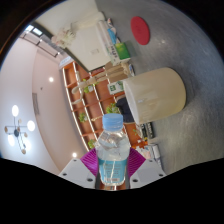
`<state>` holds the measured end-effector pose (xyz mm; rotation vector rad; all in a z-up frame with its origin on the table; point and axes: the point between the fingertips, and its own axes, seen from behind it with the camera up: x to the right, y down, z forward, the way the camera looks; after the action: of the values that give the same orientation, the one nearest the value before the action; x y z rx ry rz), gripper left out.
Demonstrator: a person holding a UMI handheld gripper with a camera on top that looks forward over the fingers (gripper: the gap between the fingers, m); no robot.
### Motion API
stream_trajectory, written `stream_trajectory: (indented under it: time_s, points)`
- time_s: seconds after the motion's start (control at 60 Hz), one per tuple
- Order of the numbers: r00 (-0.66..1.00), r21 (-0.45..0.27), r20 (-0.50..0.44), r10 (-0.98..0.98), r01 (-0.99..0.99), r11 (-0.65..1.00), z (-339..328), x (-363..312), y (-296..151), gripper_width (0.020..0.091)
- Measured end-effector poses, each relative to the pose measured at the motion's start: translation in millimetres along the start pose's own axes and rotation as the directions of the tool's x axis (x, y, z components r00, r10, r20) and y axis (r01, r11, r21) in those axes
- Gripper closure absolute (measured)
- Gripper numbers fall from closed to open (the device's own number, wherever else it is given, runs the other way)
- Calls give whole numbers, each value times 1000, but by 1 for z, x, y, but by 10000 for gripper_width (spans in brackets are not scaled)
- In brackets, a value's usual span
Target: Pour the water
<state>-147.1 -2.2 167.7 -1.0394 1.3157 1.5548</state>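
Gripper (113,172), tilted steeply so that the room appears rolled sideways, its two fingers closed on a clear plastic water bottle with a pale blue cap (113,150); pink pads (91,163) press both sides of the bottle body. The bottle stands upright between the fingers, cap pointing ahead. Just beyond the cap lies a cream cylindrical container (155,93) on a white table (185,50), with a red round disc (140,28) farther off.

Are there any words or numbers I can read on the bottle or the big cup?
None can be read.
Water bottle, held in the gripper: no legible label.
Beige cup beyond it: plain.
Red round sign on the ceiling: too small to read.
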Motion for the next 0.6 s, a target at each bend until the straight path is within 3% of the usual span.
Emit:
stream_trajectory:
  time_s: [0.15, 0.35, 0.467, 0.6]
  points:
    - [988, 27, 14, 153, -153, 988, -2, 1, -10, 767]
    - [992, -4, -8, 122, -122, 993, 6, 4, -3, 765]
    - [999, -43, -30, -35, 34, 999, -4, -9, 14, 764]
    - [901, -108, -56, -430, 422, 900, 3, -26, 11, 763]
